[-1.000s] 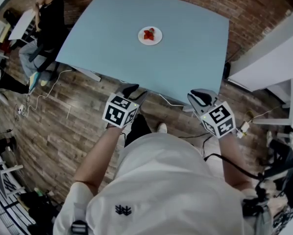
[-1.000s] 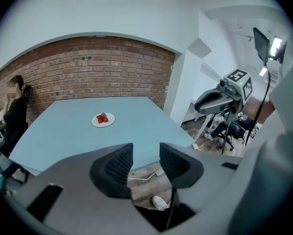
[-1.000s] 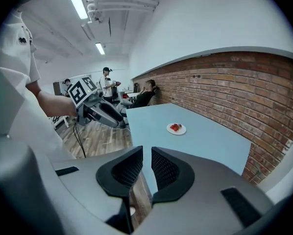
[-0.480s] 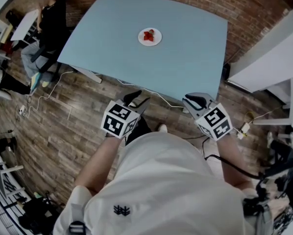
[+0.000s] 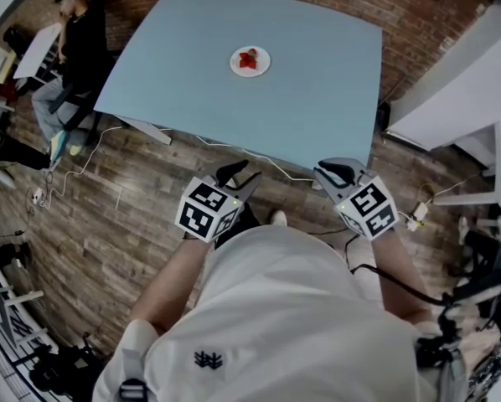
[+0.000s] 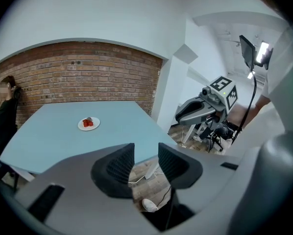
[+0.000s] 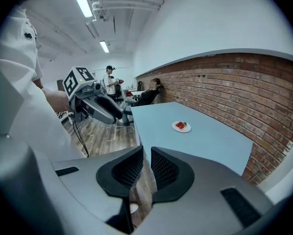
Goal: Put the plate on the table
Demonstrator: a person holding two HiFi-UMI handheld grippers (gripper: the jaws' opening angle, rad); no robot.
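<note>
— While we stand back from the tabletop, its near edge lies just ahead of both claws, and we hang over the wood floor, not over the top itself.
— And the plate already sits on it, well ahead of us and a little to our left, with red food on it.
— So our left claw is the nearer one — its jaws are closing, with nothing between them. Our right claw shows a narrow gap, empty too.
— It's a round plate, so we judge there's no long axis to line up with.
</note>
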